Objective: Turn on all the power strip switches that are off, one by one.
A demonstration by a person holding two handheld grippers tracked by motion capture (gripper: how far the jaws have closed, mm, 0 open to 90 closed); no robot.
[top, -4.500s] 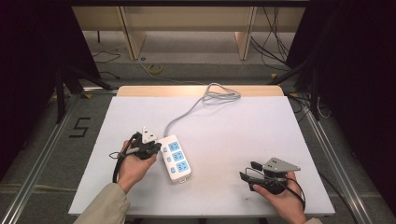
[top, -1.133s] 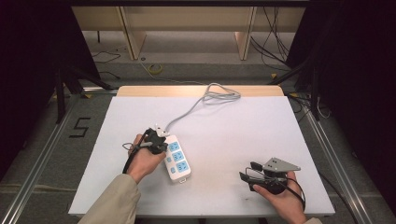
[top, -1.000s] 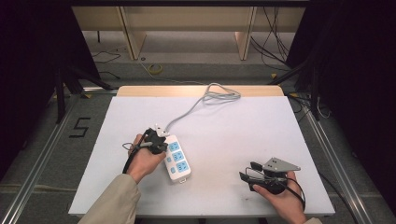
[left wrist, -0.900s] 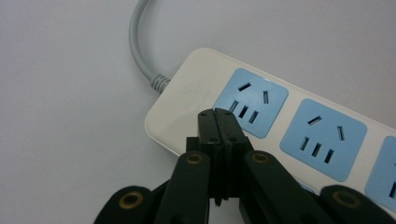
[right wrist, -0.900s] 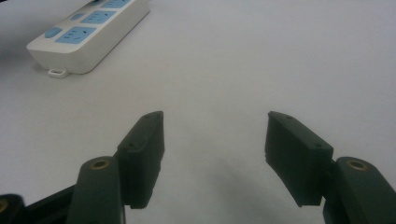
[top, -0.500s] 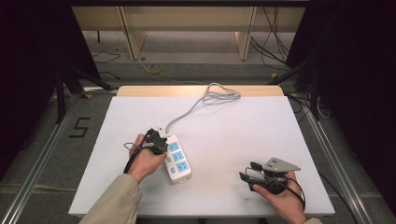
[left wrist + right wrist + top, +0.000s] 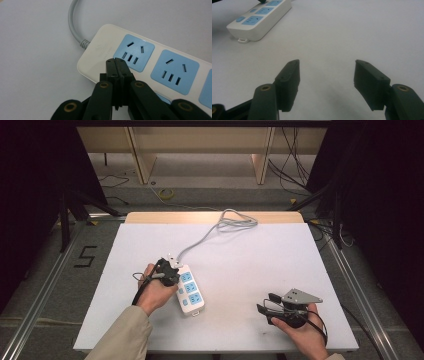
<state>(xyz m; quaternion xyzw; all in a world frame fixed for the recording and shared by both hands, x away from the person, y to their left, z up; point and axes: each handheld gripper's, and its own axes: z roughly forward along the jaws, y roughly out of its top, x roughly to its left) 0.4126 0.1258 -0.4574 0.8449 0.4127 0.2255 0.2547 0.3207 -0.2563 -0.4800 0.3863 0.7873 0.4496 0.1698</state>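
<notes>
Since a few seconds ago we have advanced our left gripper (image 7: 117, 65), jaws clenched empty, onto the power strip's (image 7: 189, 289) cable end at table centre-left, suggesting repositioning, while our right gripper (image 7: 327, 82) rests released.

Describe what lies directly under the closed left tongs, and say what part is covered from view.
Under the closed left tongs lies the cable end of the white power strip, beside its first blue socket. The tongs cover part of the strip's near edge.

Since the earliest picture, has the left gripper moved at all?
Yes. The left gripper has shifted right and slightly away from the person, onto the cord end of the power strip, which has stayed put.
</notes>
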